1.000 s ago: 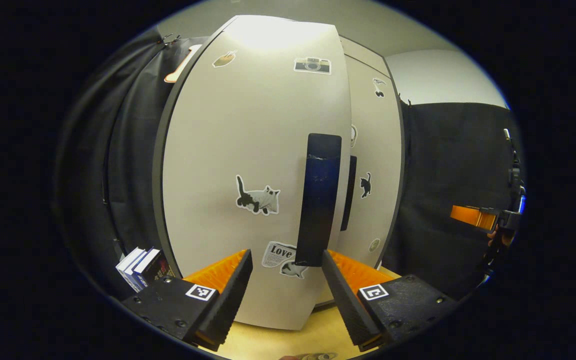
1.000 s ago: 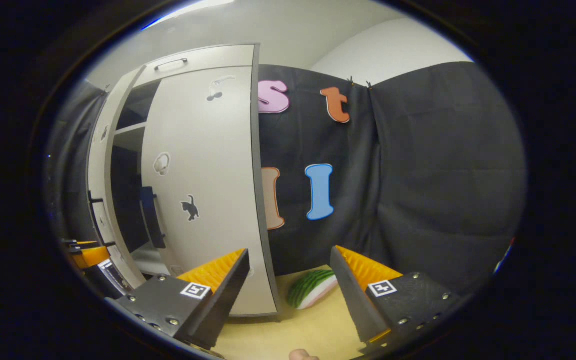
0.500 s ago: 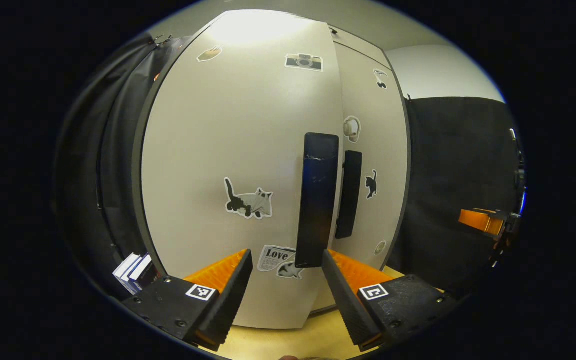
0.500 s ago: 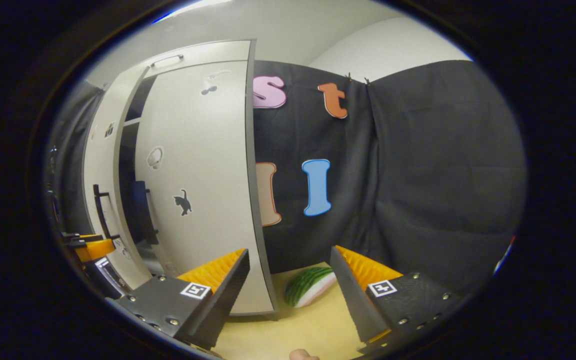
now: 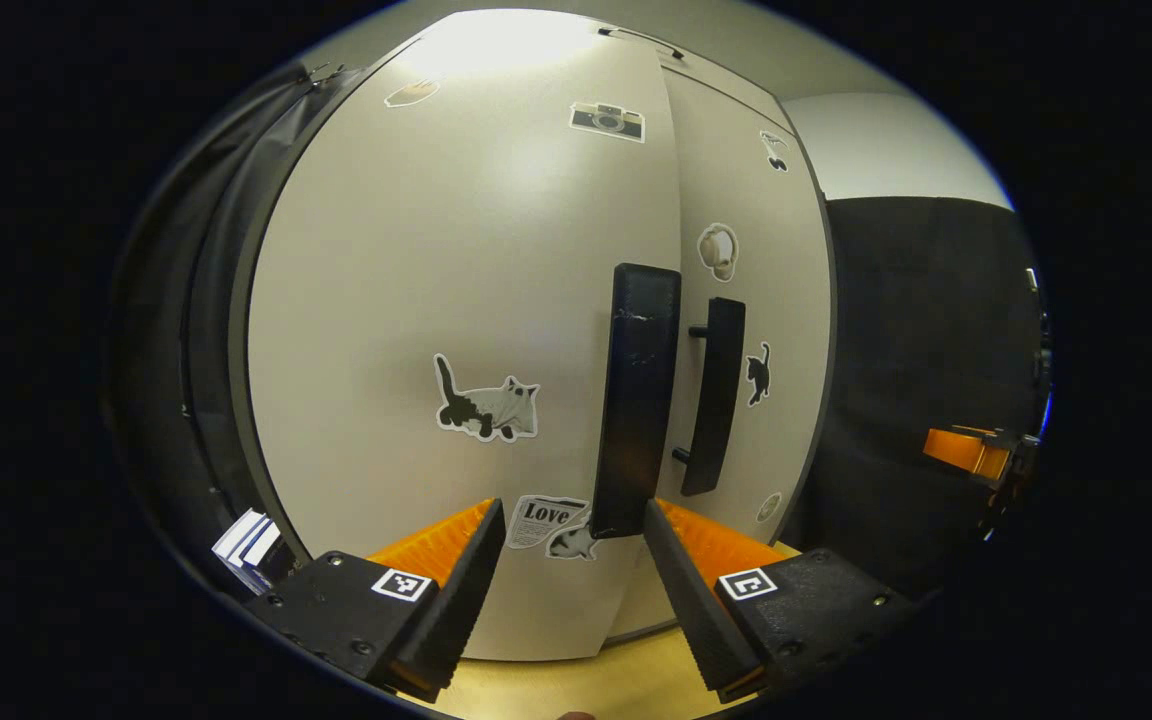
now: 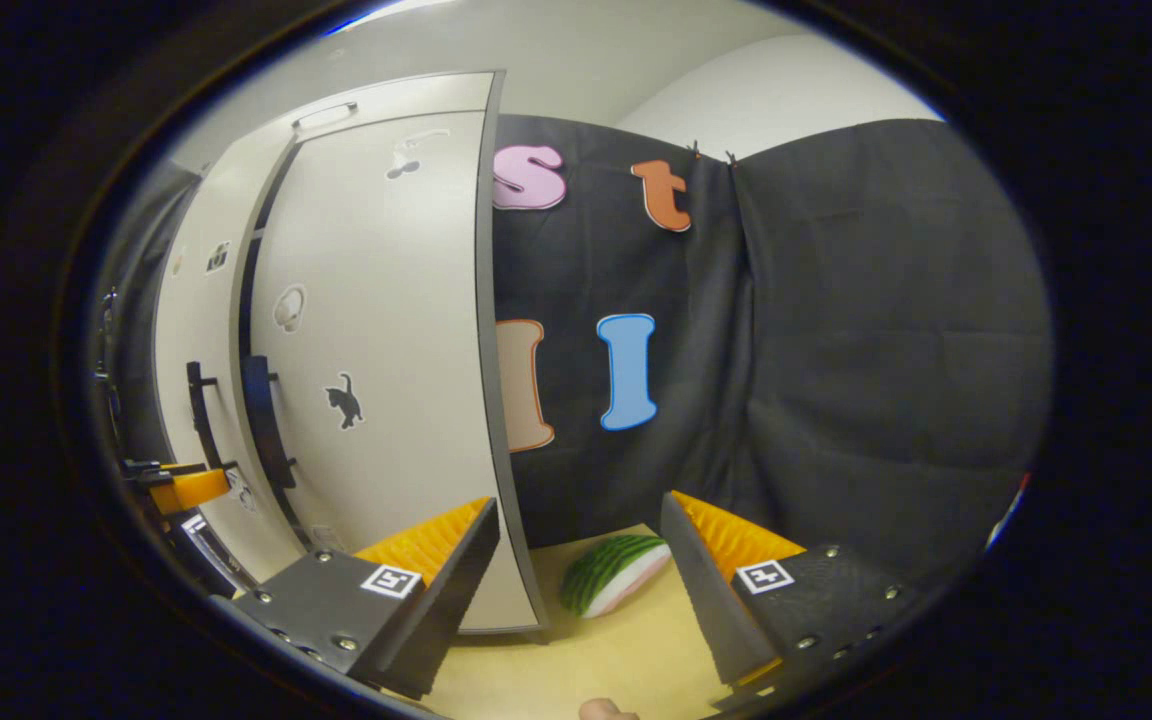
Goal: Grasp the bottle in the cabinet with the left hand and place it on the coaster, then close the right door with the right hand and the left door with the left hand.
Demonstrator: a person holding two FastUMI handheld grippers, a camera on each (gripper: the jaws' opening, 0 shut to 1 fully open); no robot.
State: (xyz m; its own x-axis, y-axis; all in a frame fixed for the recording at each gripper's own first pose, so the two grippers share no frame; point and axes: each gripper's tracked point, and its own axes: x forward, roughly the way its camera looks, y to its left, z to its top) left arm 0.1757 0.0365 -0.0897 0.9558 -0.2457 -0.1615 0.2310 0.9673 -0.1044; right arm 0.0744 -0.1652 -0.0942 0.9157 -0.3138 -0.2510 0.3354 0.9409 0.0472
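1. Now my left gripper [image 5: 574, 560] sits at the bottom centre of the left gripper view, fingers spread and holding nothing.
2. The left door [image 5: 456, 330] lies straight ahead; its black handle [image 5: 636, 400] runs top to bottom, its lower end between my fingertips.
3. The right door [image 5: 761, 300], right of centre, looks about closed.
4. My right gripper [image 6: 581, 560] hangs released and farther off, so the left finishes the push.
5. I cannot place the bottle or coaster.

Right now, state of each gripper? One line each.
Left gripper: open, holding nothing, fingers either side of the left door's handle, not pressing it.
Right gripper: open, empty, off the right door.
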